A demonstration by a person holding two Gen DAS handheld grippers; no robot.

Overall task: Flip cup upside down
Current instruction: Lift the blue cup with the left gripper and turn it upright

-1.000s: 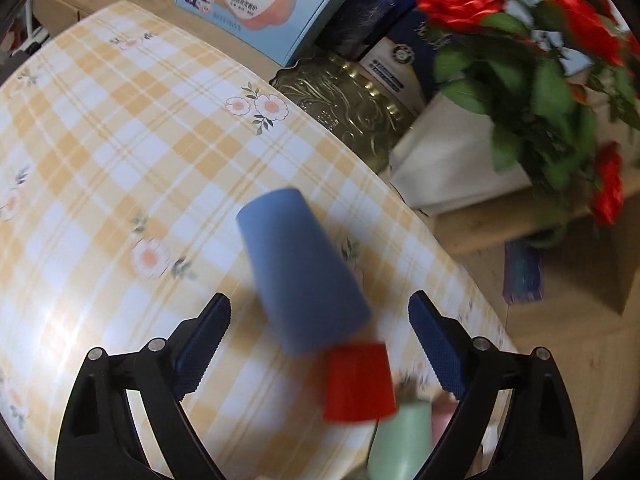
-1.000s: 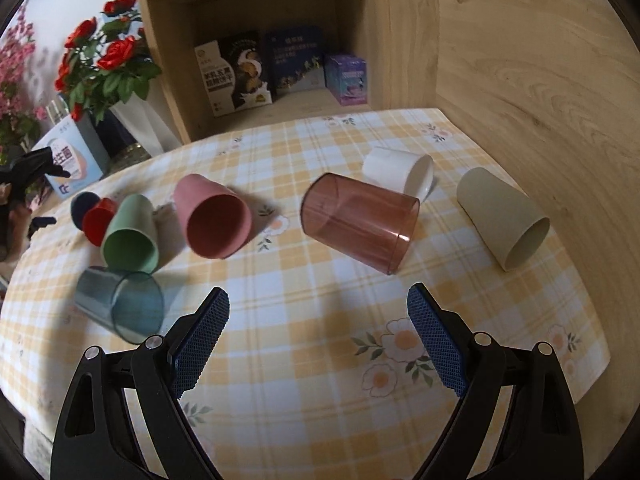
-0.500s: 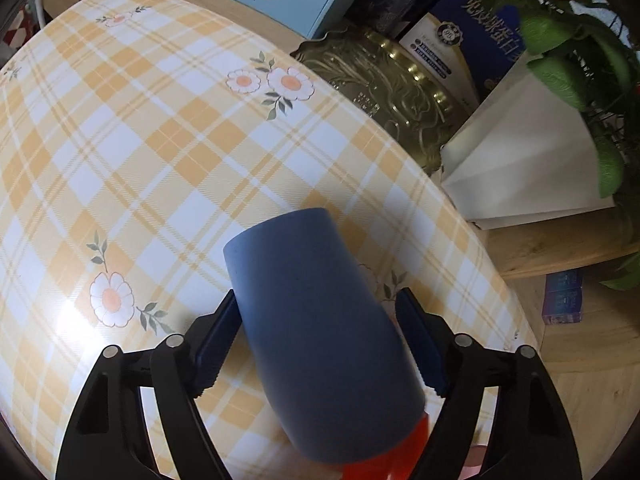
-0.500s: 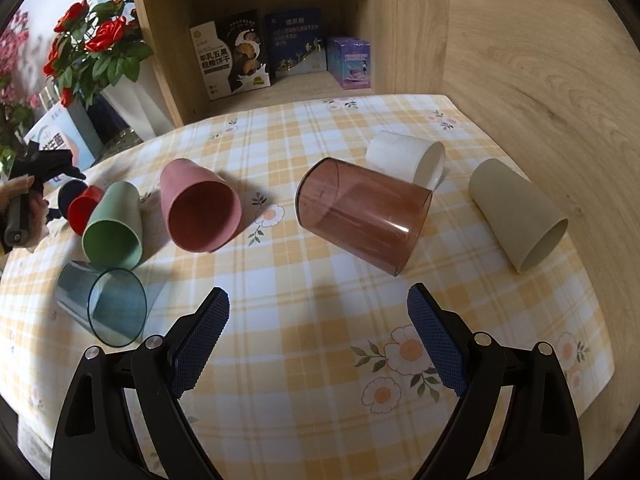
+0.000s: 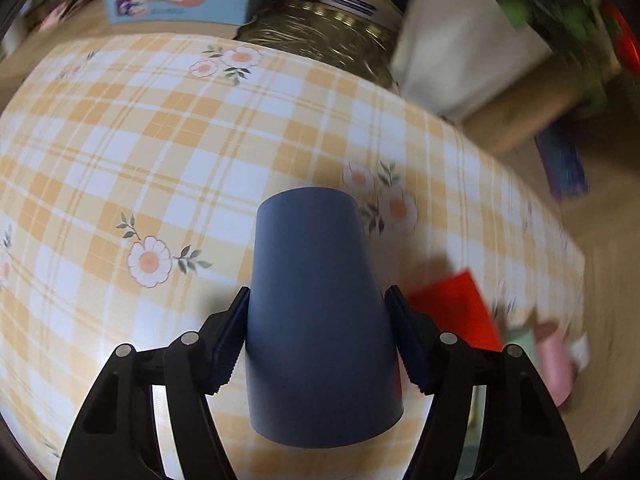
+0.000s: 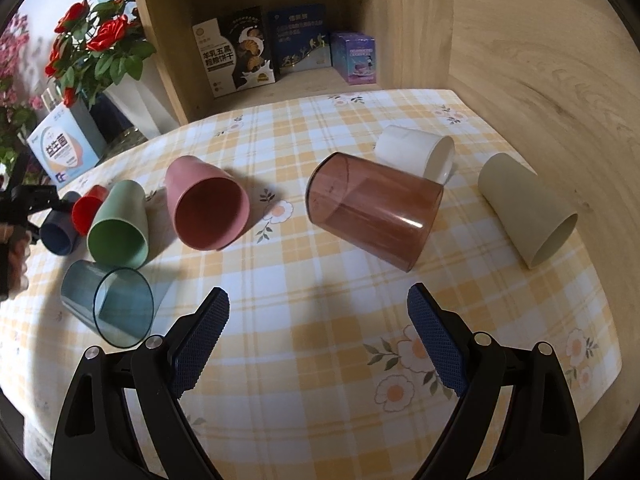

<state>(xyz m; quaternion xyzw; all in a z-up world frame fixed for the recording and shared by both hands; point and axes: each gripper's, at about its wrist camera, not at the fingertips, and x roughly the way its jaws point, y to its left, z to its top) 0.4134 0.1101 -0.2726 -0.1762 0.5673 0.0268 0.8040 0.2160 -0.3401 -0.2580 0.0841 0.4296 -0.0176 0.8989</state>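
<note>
My left gripper [image 5: 316,336] is shut on a dark blue cup [image 5: 316,320], its base pointing away from the camera, over the checked tablecloth [image 5: 160,152]. The same cup [image 6: 58,232] and left gripper [image 6: 28,200] show at the far left of the right wrist view. My right gripper [image 6: 318,340] is open and empty above the cloth. Before it lie several cups on their sides: pink [image 6: 206,208], green [image 6: 118,226], red [image 6: 88,208], clear blue [image 6: 110,304], clear brown [image 6: 372,210], white [image 6: 416,152] and beige [image 6: 526,208].
A wooden shelf [image 6: 280,80] with boxes stands behind the table, and a wooden wall [image 6: 540,60] runs along the right. A white vase of red roses [image 6: 100,52], a blue carton [image 6: 64,148] and a gold tin [image 5: 332,36] stand at the table's back left.
My left gripper moved onto the dark blue cup and closed on it; the cup now points straight ahead between the fingers. The right gripper drifted slightly and stays open.
</note>
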